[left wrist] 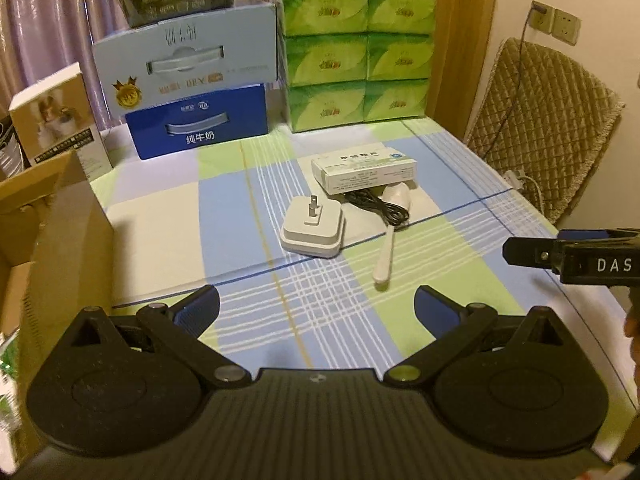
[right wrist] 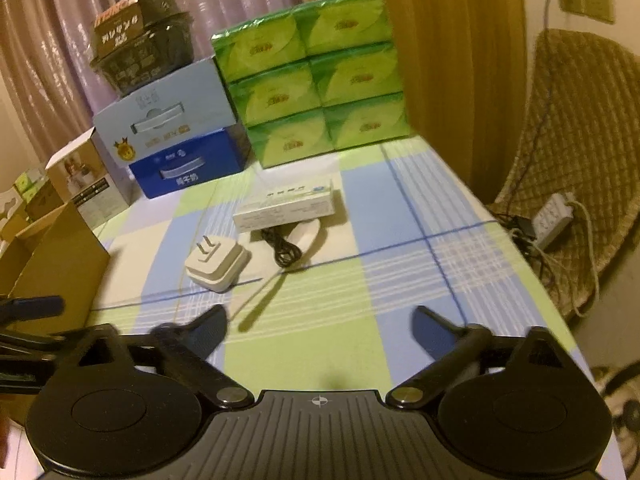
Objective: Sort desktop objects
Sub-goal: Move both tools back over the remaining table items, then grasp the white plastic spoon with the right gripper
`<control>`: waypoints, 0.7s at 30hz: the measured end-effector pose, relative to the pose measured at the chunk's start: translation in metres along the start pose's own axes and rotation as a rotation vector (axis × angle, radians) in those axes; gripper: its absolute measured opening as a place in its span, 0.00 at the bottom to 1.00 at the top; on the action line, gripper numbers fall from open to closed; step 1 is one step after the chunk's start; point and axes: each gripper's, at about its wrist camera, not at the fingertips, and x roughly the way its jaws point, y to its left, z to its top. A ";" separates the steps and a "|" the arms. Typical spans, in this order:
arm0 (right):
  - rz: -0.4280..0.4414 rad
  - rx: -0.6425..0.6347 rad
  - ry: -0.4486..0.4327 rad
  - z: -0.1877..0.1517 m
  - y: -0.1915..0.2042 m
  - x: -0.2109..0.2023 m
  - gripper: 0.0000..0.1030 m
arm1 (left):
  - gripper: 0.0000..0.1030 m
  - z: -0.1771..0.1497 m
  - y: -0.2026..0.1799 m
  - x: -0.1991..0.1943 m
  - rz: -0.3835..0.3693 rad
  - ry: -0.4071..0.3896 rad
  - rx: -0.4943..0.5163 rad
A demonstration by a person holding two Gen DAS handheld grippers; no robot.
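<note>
Left gripper (left wrist: 316, 308) at frame bottom, fingers wide, holding nothing. Centre frame on the checked tablecloth (left wrist: 160, 220): white plug adapter (left wrist: 313, 229), prongs up; just right of it a black cable (left wrist: 376, 202), a white spoon (left wrist: 390, 232), a white box (left wrist: 362, 170) behind. Right gripper (right wrist: 320, 326) likewise spread, empty.

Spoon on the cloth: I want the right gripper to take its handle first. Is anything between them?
Nothing visible. The right gripper is open, and only bare tablecloth lies before the spoon handle. The black cable covers only the bowl end.
</note>
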 end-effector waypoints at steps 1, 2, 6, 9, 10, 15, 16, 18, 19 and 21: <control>0.006 0.005 0.009 0.002 0.001 0.007 0.77 | 0.99 0.001 0.002 0.006 0.003 0.001 -0.005; 0.012 0.009 0.018 0.005 0.001 0.013 0.75 | 0.99 0.002 0.003 0.012 0.005 0.001 -0.010; 0.040 0.017 0.042 0.017 0.006 0.038 0.63 | 0.99 0.004 0.009 0.036 0.017 0.005 -0.030; 0.039 0.038 0.077 0.024 0.003 0.058 0.54 | 0.99 0.005 0.012 0.050 0.019 0.012 -0.031; 0.045 0.046 0.091 0.025 0.002 0.064 0.51 | 0.99 0.006 0.013 0.054 0.022 0.013 -0.027; 0.070 0.035 0.129 0.025 0.008 0.083 0.46 | 0.96 0.014 0.017 0.075 0.018 0.011 -0.011; 0.075 0.035 0.132 0.026 0.009 0.086 0.45 | 0.94 0.016 0.017 0.080 0.019 0.013 -0.008; 0.080 0.041 0.136 0.027 0.010 0.092 0.44 | 0.93 0.019 0.017 0.087 0.016 0.010 0.004; 0.082 0.047 0.139 0.028 0.010 0.096 0.43 | 0.92 0.021 0.016 0.091 0.016 0.010 0.013; 0.085 0.054 0.145 0.028 0.009 0.104 0.40 | 0.91 0.024 0.015 0.096 0.014 0.011 0.034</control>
